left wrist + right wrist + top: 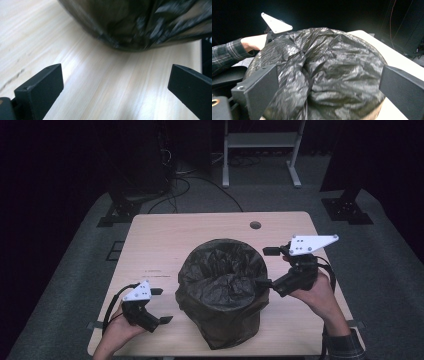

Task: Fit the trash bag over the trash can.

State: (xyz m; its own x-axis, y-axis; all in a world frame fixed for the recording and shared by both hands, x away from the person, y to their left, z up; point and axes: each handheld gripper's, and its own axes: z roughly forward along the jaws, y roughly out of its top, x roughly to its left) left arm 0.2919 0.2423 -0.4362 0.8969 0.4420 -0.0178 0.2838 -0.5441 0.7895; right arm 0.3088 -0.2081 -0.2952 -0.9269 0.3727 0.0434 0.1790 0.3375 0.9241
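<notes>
Right gripper (267,267), jaws apart, sits just beside the bag-lined bin (220,290); left gripper (161,305), also apart, is farther off.

Left gripper view: bin bag (140,22) motion-blurred, top cut by upper edge; its base contact with the table (105,82) smeared. Right gripper view: bag hides most of the left gripper (275,27); lower bag cut by bottom edge. High view: bin under the bag (220,285) hidden; person's forearms cut at bottom edge.
</notes>
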